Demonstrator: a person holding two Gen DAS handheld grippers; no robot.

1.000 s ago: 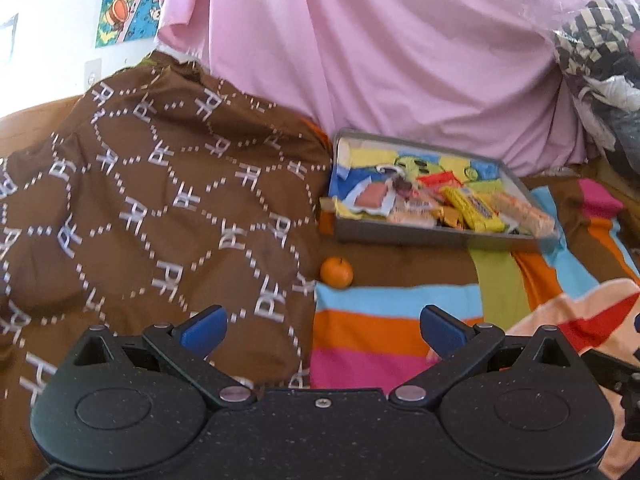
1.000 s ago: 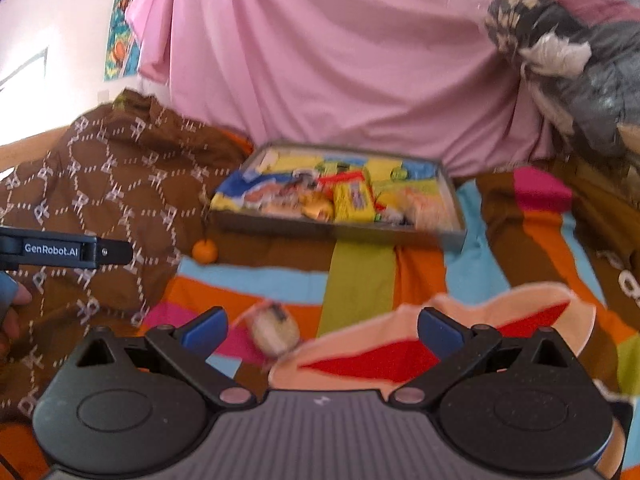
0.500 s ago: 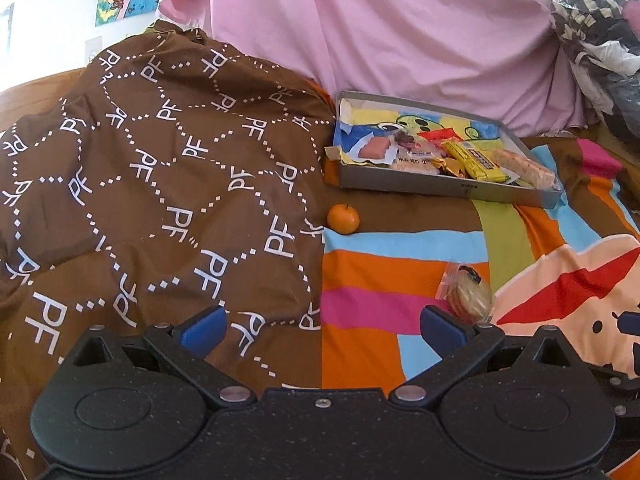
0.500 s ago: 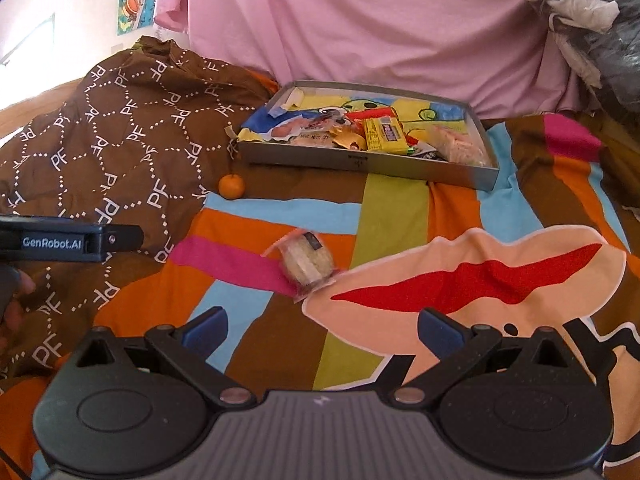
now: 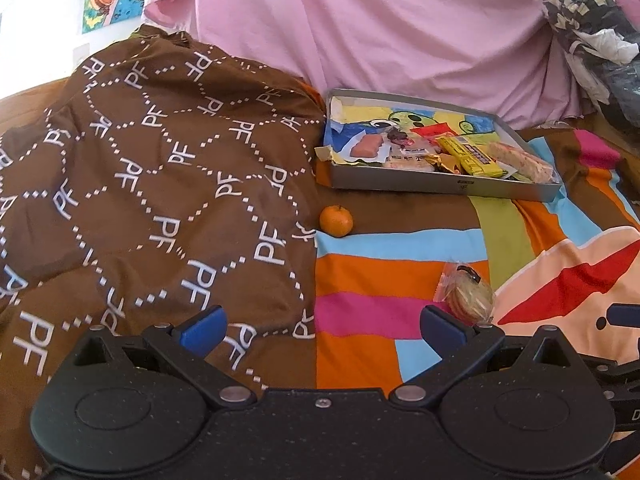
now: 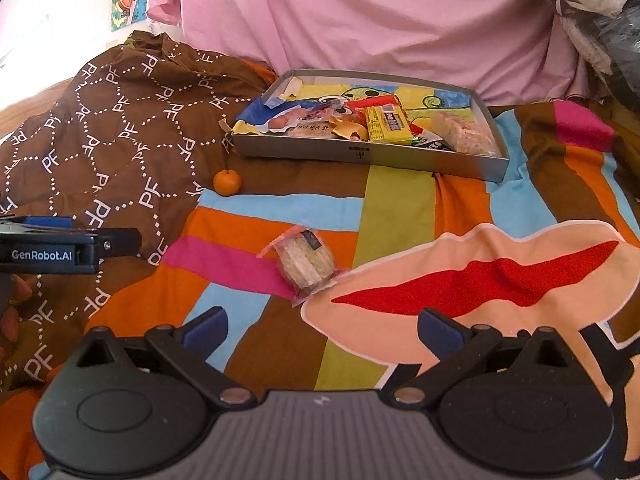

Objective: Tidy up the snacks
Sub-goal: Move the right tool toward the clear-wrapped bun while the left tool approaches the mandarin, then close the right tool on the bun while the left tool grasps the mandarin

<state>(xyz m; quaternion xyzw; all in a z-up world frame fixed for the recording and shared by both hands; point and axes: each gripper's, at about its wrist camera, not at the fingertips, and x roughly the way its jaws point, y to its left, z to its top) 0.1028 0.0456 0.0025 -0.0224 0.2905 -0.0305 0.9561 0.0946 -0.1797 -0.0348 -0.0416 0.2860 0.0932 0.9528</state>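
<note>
A grey tray (image 5: 400, 184) (image 6: 360, 156) holding several wrapped snacks lies on the striped bedspread at the back. In front of its left corner sits a small orange (image 5: 336, 221) (image 6: 227, 182). Closer in lies a round cracker pack in clear wrap (image 5: 469, 298) (image 6: 305, 262). My left gripper (image 5: 323, 326) is open and empty over the edge of the brown cloth, the cracker pack just beyond its right finger. My right gripper (image 6: 320, 330) is open and empty, the cracker pack a short way ahead of it, slightly left of centre.
A brown patterned blanket (image 5: 140, 184) is heaped at the left. A pink sheet (image 5: 380, 28) hangs behind the tray. Piled clothes and bags (image 5: 600, 32) sit at the far right. The left gripper's body (image 6: 60, 246) and a hand show at the right view's left edge.
Both grippers have pulled back and tilted down from the tray. The cracker pack, unseen by the left camera a second ago, now lies ahead of both. Both stayed open.
</note>
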